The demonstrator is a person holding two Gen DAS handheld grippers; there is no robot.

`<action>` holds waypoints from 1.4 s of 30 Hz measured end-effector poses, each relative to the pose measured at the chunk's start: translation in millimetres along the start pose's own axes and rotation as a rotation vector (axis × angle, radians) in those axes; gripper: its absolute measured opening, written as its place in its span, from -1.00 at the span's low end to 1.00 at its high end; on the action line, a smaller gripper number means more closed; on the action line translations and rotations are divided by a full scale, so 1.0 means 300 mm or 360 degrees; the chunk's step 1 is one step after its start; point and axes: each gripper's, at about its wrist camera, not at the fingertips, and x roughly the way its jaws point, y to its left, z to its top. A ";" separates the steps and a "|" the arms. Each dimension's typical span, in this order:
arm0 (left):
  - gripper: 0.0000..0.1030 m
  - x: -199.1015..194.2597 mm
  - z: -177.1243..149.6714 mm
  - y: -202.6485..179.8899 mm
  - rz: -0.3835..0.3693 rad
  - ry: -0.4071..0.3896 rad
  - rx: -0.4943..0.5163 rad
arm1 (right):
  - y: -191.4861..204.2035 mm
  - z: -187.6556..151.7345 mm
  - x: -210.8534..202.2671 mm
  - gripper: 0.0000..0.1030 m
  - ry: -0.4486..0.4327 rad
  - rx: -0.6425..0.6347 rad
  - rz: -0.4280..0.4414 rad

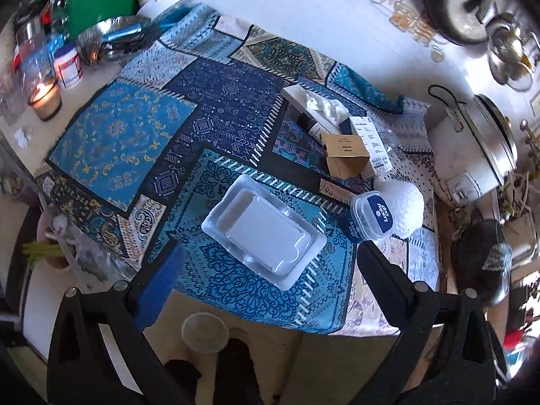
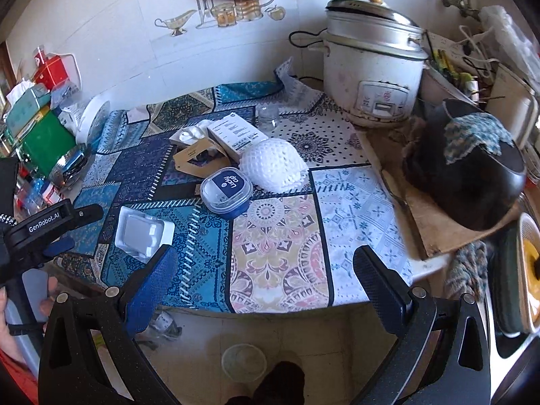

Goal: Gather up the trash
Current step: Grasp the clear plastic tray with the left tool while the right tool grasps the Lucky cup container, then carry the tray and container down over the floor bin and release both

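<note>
So the trash was a little pile on the patchwork tablecloth (image 2: 276, 246): a clear plastic blister tray (image 1: 265, 233) lying flat near the front edge, a small lidded tub with a blue label (image 2: 226, 189), a white foam netting ball (image 2: 273, 165) touching the tub's far right side, and behind those a brown cardboard box (image 1: 346, 155), a white printed box (image 2: 236, 133) and a crumpled tissue (image 1: 324, 106). Both grippers were spread wide with nothing in them; the left gripper (image 1: 266, 263) hovered right over the tray, the right gripper (image 2: 263, 266) over the bare pink patch. Only the left view caught the lit candle (image 1: 44, 99) at the far left. Only the right view showed the rice cooker (image 2: 371, 67) properly, a black pot (image 2: 465, 182), plus the hand (image 2: 20, 307) gripping the left tool.
</note>
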 end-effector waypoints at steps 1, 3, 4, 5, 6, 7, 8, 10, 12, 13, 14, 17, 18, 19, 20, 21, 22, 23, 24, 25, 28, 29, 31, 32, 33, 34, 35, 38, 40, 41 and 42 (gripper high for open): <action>0.99 0.030 0.011 -0.006 0.0006 0.0031 -0.0062 | -0.007 0.024 0.042 1.00 0.0037 -0.0027 0.0030; 0.99 0.085 0.028 -0.010 0.0000 0.0093 -0.0197 | -0.021 0.068 0.121 1.00 0.0110 -0.0089 0.0092; 0.99 0.109 0.036 -0.008 0.0006 0.0114 -0.0267 | -0.026 0.088 0.157 1.00 0.0139 -0.0121 0.0109; 0.99 0.130 0.042 -0.006 0.0023 0.0123 -0.0333 | -0.029 0.106 0.189 1.00 0.0163 -0.0154 0.0130; 0.99 0.147 0.044 -0.003 0.0044 0.0126 -0.0393 | -0.029 0.122 0.219 1.00 0.0182 -0.0186 0.0153; 0.99 0.165 0.046 0.000 0.0065 0.0132 -0.0449 | -0.028 0.136 0.246 1.00 0.0198 -0.0218 0.0180; 0.99 0.182 0.045 0.003 0.0085 0.0142 -0.0499 | -0.022 0.148 0.276 1.00 0.0219 -0.0250 0.0211; 0.99 0.214 0.041 0.011 0.0116 0.0174 -0.0593 | -0.002 0.171 0.331 1.00 0.0275 -0.0307 0.0284; 0.99 0.235 0.032 0.023 0.0129 0.0196 -0.0682 | 0.022 0.186 0.370 1.00 0.0321 -0.0360 0.0369; 0.99 0.243 0.027 0.029 0.0141 0.0200 -0.0719 | 0.032 0.194 0.384 0.99 0.0329 -0.0391 0.0406; 0.99 0.252 0.023 0.034 0.0151 0.0203 -0.0745 | 0.042 0.201 0.396 0.99 0.0329 -0.0418 0.0434; 0.97 0.285 0.019 0.041 0.0162 0.0233 -0.0765 | 0.071 0.219 0.454 0.99 0.0372 -0.0481 0.0467; 0.95 0.297 0.017 0.039 0.0148 0.0249 -0.0766 | 0.075 0.226 0.483 0.99 0.0404 -0.0496 0.0471; 0.89 0.310 0.017 0.038 0.0133 0.0262 -0.0763 | 0.082 0.226 0.506 0.99 0.0433 -0.0502 0.0484; 0.85 0.323 0.020 0.036 0.0121 0.0278 -0.0754 | 0.085 0.227 0.526 0.98 0.0454 -0.0500 0.0490; 0.84 0.336 0.022 0.032 0.0121 0.0292 -0.0742 | 0.086 0.228 0.543 0.98 0.0471 -0.0497 0.0496; 0.77 0.345 0.024 0.030 0.0117 0.0304 -0.0735 | 0.091 0.229 0.560 0.98 0.0492 -0.0495 0.0505; 0.69 0.354 0.025 0.029 0.0113 0.0315 -0.0732 | 0.098 0.229 0.576 0.98 0.0516 -0.0496 0.0515; 0.67 0.364 0.027 0.028 0.0102 0.0323 -0.0733 | 0.105 0.229 0.590 0.98 0.0535 -0.0501 0.0521; 0.65 0.372 0.029 0.027 0.0097 0.0329 -0.0735 | 0.114 0.229 0.603 0.98 0.0549 -0.0508 0.0522; 0.56 0.389 0.038 0.016 0.0125 0.0317 -0.0710 | 0.135 0.230 0.635 0.98 0.0575 -0.0542 0.0505; 0.51 0.394 0.044 0.012 0.0133 0.0308 -0.0694 | 0.141 0.229 0.646 0.97 0.0584 -0.0553 0.0495; 0.45 0.397 0.053 0.002 0.0160 0.0289 -0.0644 | 0.146 0.228 0.667 0.84 0.0604 -0.0572 0.0474; 0.44 0.398 0.060 -0.006 0.0175 0.0277 -0.0616 | 0.145 0.227 0.678 0.70 0.0618 -0.0580 0.0476; 0.43 0.398 0.064 -0.013 0.0186 0.0268 -0.0584 | 0.142 0.227 0.687 0.53 0.0632 -0.0583 0.0483; 0.41 0.401 0.073 -0.021 0.0181 0.0260 -0.0555 | 0.139 0.226 0.694 0.51 0.0647 -0.0583 0.0493; 0.39 0.400 0.078 -0.020 0.0181 0.0251 -0.0526 | 0.133 0.228 0.693 0.51 0.0641 -0.0568 0.0507; 0.34 0.398 0.089 -0.033 0.0189 0.0227 -0.0439 | 0.102 0.232 0.683 0.51 0.0636 -0.0490 0.0536; 0.34 0.384 0.093 -0.037 0.0199 0.0204 -0.0385 | 0.086 0.234 0.670 0.51 0.0631 -0.0450 0.0548; 0.33 0.373 0.094 -0.039 0.0201 0.0190 -0.0356 | 0.080 0.235 0.659 0.51 0.0619 -0.0437 0.0548; 0.33 0.360 0.094 -0.041 0.0202 0.0174 -0.0331 | 0.076 0.237 0.644 0.51 0.0603 -0.0430 0.0545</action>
